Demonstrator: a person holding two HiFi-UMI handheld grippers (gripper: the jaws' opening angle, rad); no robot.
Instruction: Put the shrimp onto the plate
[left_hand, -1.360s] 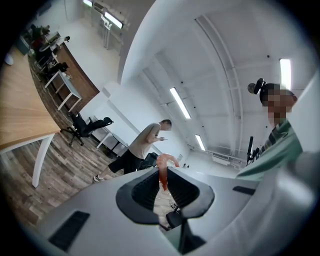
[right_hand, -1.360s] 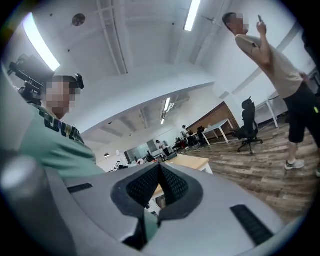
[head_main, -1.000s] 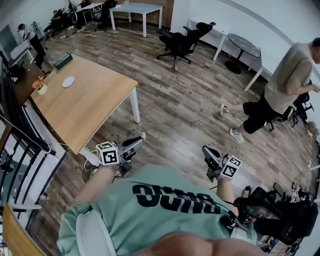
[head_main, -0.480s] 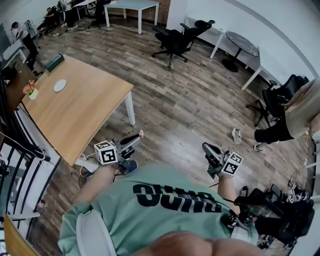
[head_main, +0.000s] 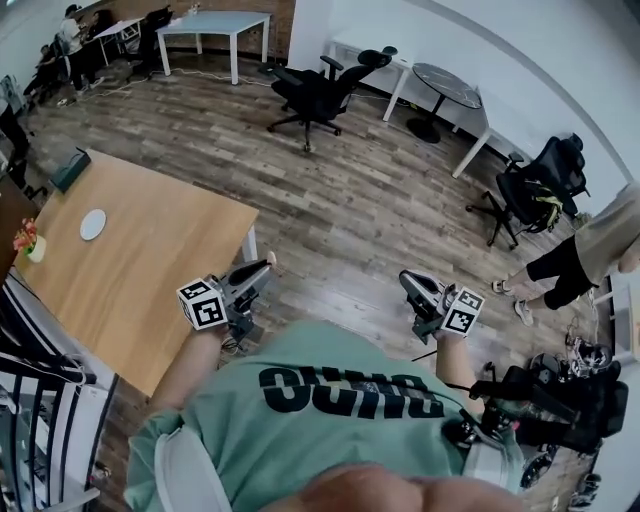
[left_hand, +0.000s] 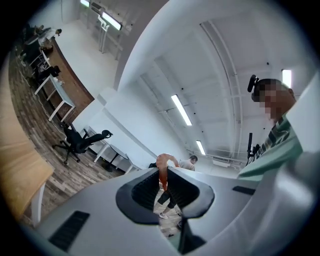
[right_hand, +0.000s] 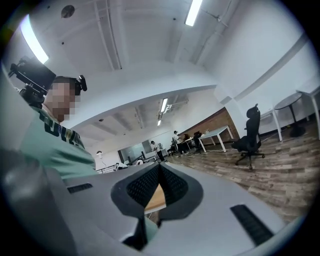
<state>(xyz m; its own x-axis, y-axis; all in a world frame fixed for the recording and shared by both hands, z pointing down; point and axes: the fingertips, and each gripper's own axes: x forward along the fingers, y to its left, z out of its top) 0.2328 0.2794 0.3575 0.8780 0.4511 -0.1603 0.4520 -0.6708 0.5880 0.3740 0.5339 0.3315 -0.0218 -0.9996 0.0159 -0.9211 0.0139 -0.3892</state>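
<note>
A pink-orange shrimp (left_hand: 166, 162) sticks up from between the jaws of my left gripper (left_hand: 163, 172), which is shut on it. In the head view its tip (head_main: 271, 257) shows at the end of the left gripper (head_main: 260, 268), held beside the near corner of a wooden table (head_main: 150, 250). A small white plate (head_main: 93, 223) lies on that table, far to the left of the gripper. My right gripper (head_main: 407, 283) is held over the floor, and in its own view the right gripper (right_hand: 159, 168) is shut with nothing in it.
A flower pot (head_main: 30, 244) and a dark box (head_main: 70, 170) also sit on the table. Black office chairs (head_main: 318, 88), a round table (head_main: 446, 85) and a walking person (head_main: 590, 250) stand on the wood floor. A black bag (head_main: 560, 405) lies at the lower right.
The view has swung: the wooden table now lies closer under my left gripper, and the person at the right has walked toward the frame edge. Both grippers keep their hold.
</note>
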